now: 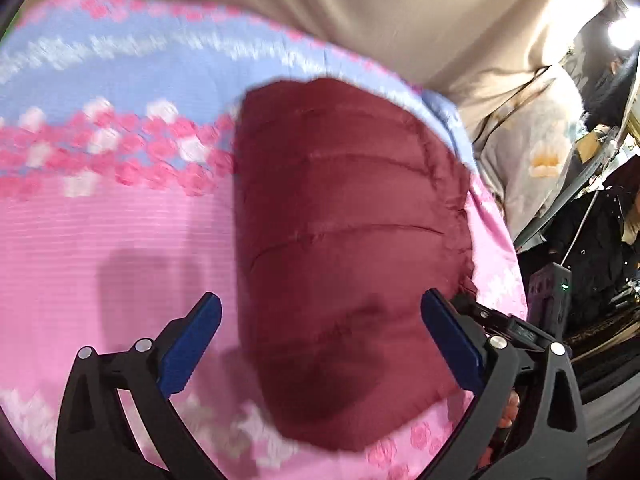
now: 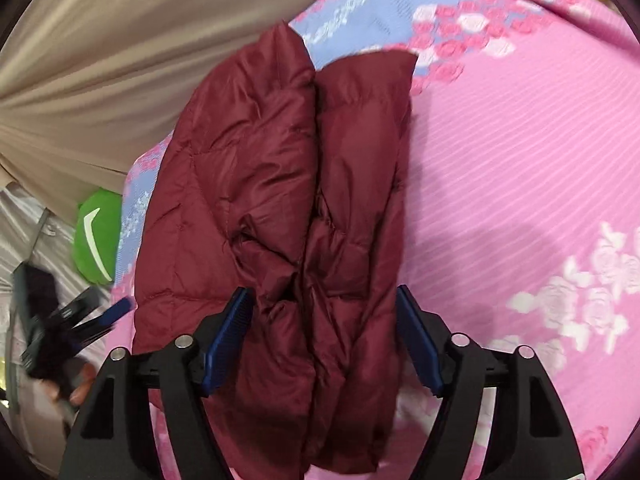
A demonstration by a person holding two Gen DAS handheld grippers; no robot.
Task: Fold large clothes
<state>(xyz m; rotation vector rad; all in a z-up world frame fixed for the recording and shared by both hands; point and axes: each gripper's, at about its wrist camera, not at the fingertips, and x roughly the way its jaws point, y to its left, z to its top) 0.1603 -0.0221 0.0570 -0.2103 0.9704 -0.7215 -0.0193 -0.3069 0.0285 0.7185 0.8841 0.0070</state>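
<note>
Jaws stand wide open on both tools, and they hold nothing. The right gripper (image 2: pixel 324 340) hangs over the near end of the red puffy jacket (image 2: pixel 288 208), with one blue pad on each side of the soft crease that runs down its middle. The left gripper (image 1: pixel 320 344) hangs over the same jacket (image 1: pixel 344 248), above a smooth, flat part with stitched lines across it. I cannot tell if any pad touches the cloth.

The jacket lies on the pink flower blanket (image 2: pixel 520 168). It looks already folded into two long halves side by side, so I think the next fold goes end to end.

To do this step well, each tool should come down on a near corner of the jacket and pinch all the layers at once, not just the top one. The cloth looks slippery and puffy, so a deep, firm bite should help. Then both ends should lift together and go over to the far end, so the edges meet.

Past the jacket, by the blanket's edge, sit a green cushion (image 2: pixel 98 236) and a tan curtain (image 2: pixel 120 60). Both are well away from the jacket, so they should not get in the way
</note>
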